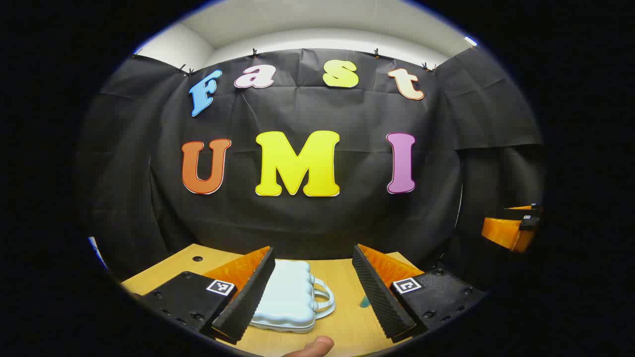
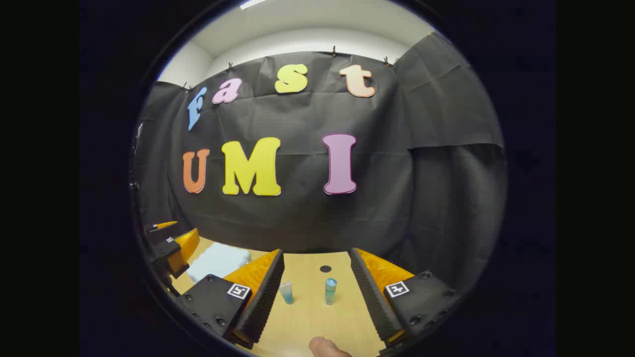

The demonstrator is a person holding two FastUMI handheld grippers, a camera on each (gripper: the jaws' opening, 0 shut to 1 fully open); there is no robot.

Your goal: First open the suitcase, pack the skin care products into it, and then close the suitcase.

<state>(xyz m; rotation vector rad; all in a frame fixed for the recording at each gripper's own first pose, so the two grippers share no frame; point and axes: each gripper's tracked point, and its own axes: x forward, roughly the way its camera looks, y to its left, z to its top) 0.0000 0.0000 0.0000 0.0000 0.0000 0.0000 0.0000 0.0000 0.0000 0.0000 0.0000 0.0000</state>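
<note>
Left gripper view: a pale blue suitcase [image 1: 287, 297] is seen lying closed on the wooden table [image 1: 347, 322] at lower centre, its handle turned right. The left gripper [image 1: 317, 297] is held spread wide, nothing grasped; its left finger overlaps the case's edge.

In the right gripper view, the right gripper [image 2: 317, 297] is likewise released. Between its fingers a small tube [image 2: 286, 292] and a blue-capped bottle [image 2: 330, 290] stand apart on bare tabletop, with the black cloth wall [image 2: 421, 188] behind.
</note>
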